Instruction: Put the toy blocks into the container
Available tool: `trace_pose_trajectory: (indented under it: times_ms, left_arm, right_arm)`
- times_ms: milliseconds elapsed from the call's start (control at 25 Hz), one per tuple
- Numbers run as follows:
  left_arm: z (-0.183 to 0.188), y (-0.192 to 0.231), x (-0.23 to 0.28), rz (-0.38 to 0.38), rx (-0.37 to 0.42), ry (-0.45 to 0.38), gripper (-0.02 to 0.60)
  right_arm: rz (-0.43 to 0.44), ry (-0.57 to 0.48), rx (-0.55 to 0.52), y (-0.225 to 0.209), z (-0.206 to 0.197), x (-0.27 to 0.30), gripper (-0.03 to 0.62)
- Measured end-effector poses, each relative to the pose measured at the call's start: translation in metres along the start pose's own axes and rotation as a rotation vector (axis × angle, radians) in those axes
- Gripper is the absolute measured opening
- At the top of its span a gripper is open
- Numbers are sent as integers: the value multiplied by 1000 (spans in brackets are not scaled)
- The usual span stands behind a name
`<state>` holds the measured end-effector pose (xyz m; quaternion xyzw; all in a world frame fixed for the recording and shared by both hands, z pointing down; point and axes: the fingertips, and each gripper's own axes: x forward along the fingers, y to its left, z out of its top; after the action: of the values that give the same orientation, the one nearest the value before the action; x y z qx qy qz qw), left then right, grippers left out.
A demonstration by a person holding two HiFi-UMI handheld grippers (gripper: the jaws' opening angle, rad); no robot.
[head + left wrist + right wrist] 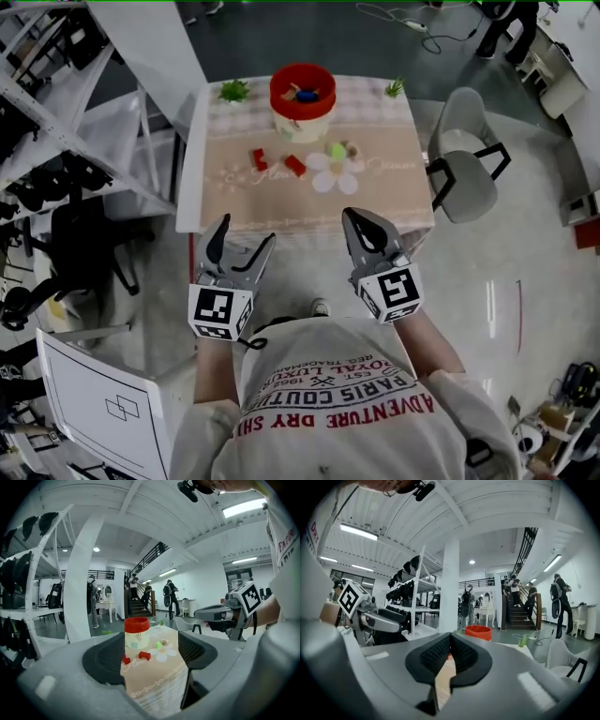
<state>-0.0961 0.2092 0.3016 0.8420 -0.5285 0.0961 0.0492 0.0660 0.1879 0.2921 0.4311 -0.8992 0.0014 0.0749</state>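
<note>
Fingers of the left gripper are standing apart with nothing between them; through the gap its own camera is showing only the cloth-covered table ahead. The right gripper is riding with its pads pressed together at the tips, also empty. Both are hanging near the person's body, well apart from the table's near edge.

Toy blocks are lying loose on the beige cloth at 12 o'clock from the grippers: two small red plastic blocks side by side, and a small light-green block to their 3 o'clock on the white flower print (a pale bit beside it is too small to identify). The round cream container with a red rim is sitting beyond them, farther toward 12 o'clock, already holding some pieces.

Judging by the layout, the red pair is falling nearer the left gripper's line, which is already open, while the green one is lying closer to the right. The nearer red block seems to be slanting roughly 10 to 4 o'clock, so the jaws would want to close across that.
</note>
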Motion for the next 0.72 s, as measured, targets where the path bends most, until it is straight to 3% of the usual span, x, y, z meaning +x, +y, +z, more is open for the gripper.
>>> trace_pose_trajectory:
  times_ms: [360,720]
  left_arm:
    - [-29,40,69,42,-39,108,355]
    - [-75,102,147,-36,-78,211,356]
  right_arm:
    - [64,72,28,-35,-24,74,2]
    - [77,188,61,-52,-63,161,2]
